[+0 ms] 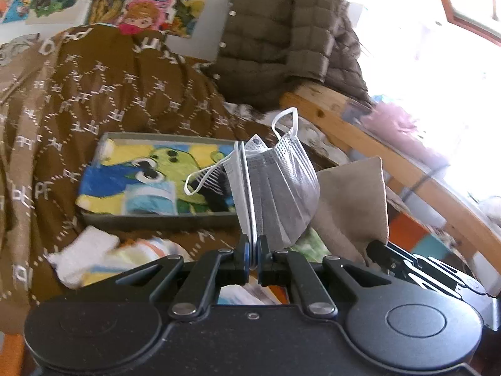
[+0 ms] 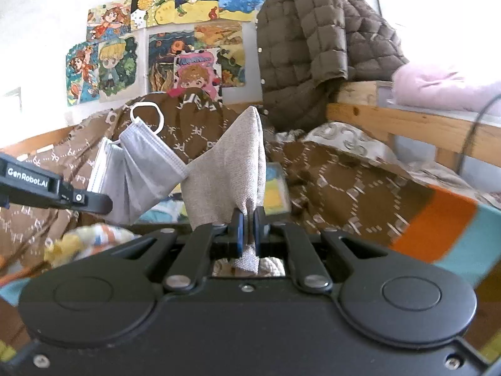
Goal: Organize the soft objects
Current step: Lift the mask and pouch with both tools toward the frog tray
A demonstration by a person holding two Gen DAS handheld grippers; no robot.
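Observation:
My left gripper (image 1: 254, 250) is shut on a small stack of grey and white face masks (image 1: 275, 188), held up in the air with the ear loops dangling. My right gripper (image 2: 247, 228) is shut on a beige cloth pouch (image 2: 231, 169), which stands upright just right of the masks (image 2: 141, 169). The left wrist view shows that pouch (image 1: 353, 206) and the right gripper's body at the lower right. Beyond both lies a grey tray (image 1: 156, 219) holding a colourful cartoon towel (image 1: 150, 181) on the brown patterned blanket (image 1: 94, 94).
A white and yellow crumpled cloth (image 1: 90, 257) lies on the blanket near the tray. A brown quilted jacket (image 2: 316, 40) hangs over the wooden bed rail (image 2: 407, 122). A pink bundle (image 2: 438, 87) sits on the rail at right. Drawings (image 2: 162, 47) cover the wall behind.

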